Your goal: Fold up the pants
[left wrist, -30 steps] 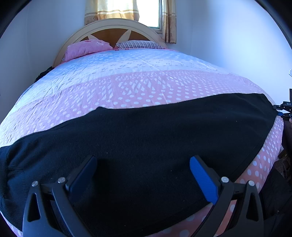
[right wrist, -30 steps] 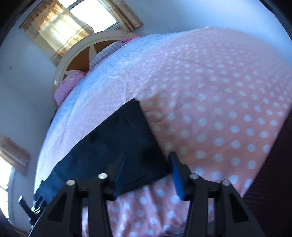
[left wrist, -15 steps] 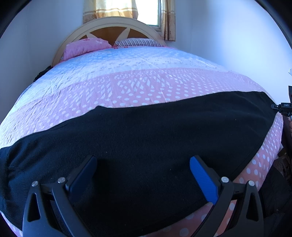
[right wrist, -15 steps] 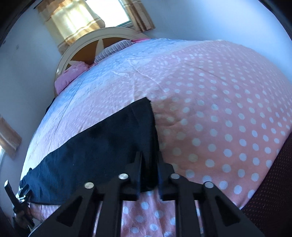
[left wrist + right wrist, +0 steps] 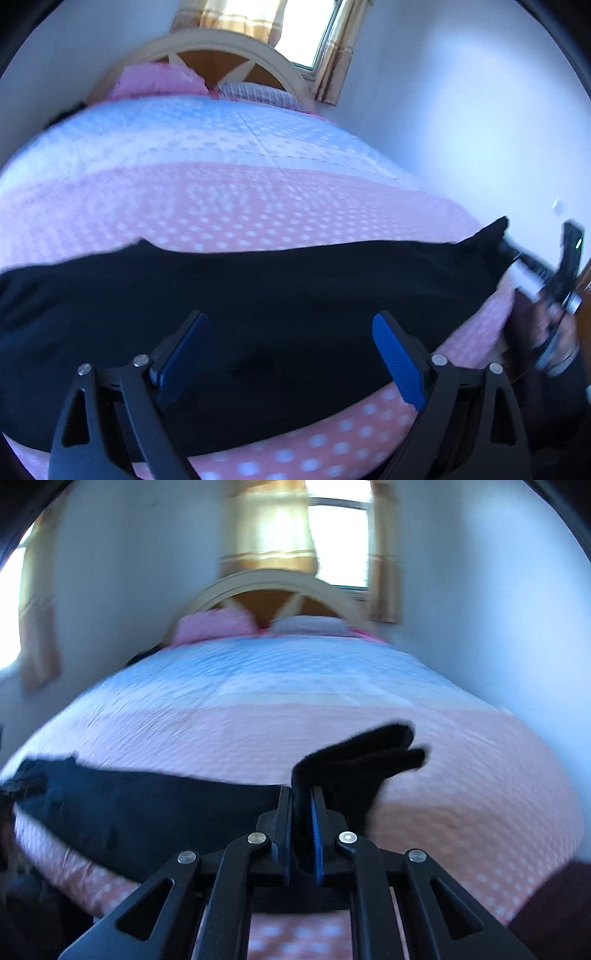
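Note:
Black pants (image 5: pixel 258 295) lie stretched across the near end of the bed. My left gripper (image 5: pixel 291 354) hovers open over their middle, blue pads wide apart and nothing between them. In the right wrist view my right gripper (image 5: pixel 301 812) is shut on the leg-end of the pants (image 5: pixel 351 764), which sticks up past the fingers, lifted off the bedspread. The rest of the pants (image 5: pixel 147 805) trails away to the left. The right gripper (image 5: pixel 517 262) also shows at the right edge of the left wrist view, blurred, with a hand behind it.
The bed carries a pink polka-dot and pale blue bedspread (image 5: pixel 240 192). Pillows (image 5: pixel 159 79) and a curved headboard (image 5: pixel 236 44) stand at the far end under a curtained window (image 5: pixel 332 535). White walls close in on both sides.
My right gripper shut on the pants' leg end and lifted it, swinging to face the headboard. The left gripper stayed open over the pants, tilting slightly.

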Available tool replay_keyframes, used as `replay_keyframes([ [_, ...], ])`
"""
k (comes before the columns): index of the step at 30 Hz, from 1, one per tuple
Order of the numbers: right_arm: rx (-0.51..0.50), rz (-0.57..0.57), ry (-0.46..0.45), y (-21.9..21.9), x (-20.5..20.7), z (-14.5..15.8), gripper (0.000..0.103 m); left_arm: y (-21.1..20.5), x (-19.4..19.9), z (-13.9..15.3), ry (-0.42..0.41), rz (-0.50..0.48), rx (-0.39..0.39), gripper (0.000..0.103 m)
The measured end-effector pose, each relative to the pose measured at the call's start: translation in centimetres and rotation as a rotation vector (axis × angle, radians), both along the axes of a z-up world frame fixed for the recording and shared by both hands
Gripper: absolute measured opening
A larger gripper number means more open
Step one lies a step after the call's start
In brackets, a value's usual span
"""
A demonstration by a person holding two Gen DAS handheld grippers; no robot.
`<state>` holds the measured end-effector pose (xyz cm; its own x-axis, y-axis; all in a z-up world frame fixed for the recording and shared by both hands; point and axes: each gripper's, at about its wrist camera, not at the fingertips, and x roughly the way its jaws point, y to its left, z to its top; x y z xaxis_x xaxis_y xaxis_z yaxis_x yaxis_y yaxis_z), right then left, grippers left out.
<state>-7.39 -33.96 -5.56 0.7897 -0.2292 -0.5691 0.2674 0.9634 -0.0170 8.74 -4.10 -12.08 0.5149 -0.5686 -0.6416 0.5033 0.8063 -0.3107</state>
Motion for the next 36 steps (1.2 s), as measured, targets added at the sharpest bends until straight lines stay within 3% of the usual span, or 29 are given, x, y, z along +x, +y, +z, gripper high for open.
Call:
replay_keyframes([
  [4, -0.041, 0.129, 0.079, 4.6, 3.2, -2.4, 0.009, -2.2, 0.5, -0.6, 0.043, -0.043, -0.046, 0.093],
  [7, -0.012, 0.214, 0.194, 6.0, 5.1, -5.0, 0.009, -4.4, 0.4, -0.7, 0.052, -0.097, -0.056, 0.093],
  [9, -0.002, 0.268, 0.237, 6.3, 5.4, -5.8, 0.015, -6.2, 0.6, -0.6, 0.063, -0.138, -0.071, 0.092],
  [10, 0.015, 0.277, 0.220, 5.9, 5.1, -5.4, 0.018, -7.0, 0.7, -0.5, 0.064, -0.157, -0.077, 0.092],
  [12, 0.103, 0.286, 0.177, 4.3, 4.3, -4.2, 0.039, -8.9, 0.7, -0.2, 0.069, -0.199, -0.091, 0.090],
  [13, 0.144, 0.278, 0.142, 3.2, 3.7, -3.5, 0.044, -9.7, 0.7, -0.2, 0.073, -0.219, -0.095, 0.087],
  [15, 0.220, 0.216, 0.044, 0.6, 2.5, -2.1, 0.061, -11.6, 0.7, 0.0, 0.079, -0.258, -0.100, 0.085],
  [16, 0.266, 0.171, -0.008, -1.1, 1.8, -1.6, 0.063, -13.0, 0.6, 0.0, 0.081, -0.283, -0.101, 0.084],
  [19, 0.393, 0.046, -0.099, -4.6, 0.6, -1.7, 0.064, -16.7, 0.5, -0.3, 0.116, -0.339, -0.101, 0.076],
  [22, 0.482, -0.033, -0.117, -6.4, 0.3, -2.8, 0.064, -19.7, 0.2, -0.7, 0.131, -0.371, -0.072, 0.072],
  [26, 0.465, -0.032, -0.106, -5.9, 0.3, -3.2, 0.064, -22.7, 0.7, -1.1, 0.177, -0.380, -0.062, 0.070],
  [32, 0.408, -0.009, -0.104, -5.1, -0.3, -2.8, 0.064, -23.9, 0.0, -0.9, 0.177, -0.376, -0.046, 0.067],
  [36, 0.435, -0.020, -0.110, -5.6, -0.5, -2.9, 0.064, -23.7, 0.4, -1.0, 0.216, -0.361, -0.116, 0.067],
])
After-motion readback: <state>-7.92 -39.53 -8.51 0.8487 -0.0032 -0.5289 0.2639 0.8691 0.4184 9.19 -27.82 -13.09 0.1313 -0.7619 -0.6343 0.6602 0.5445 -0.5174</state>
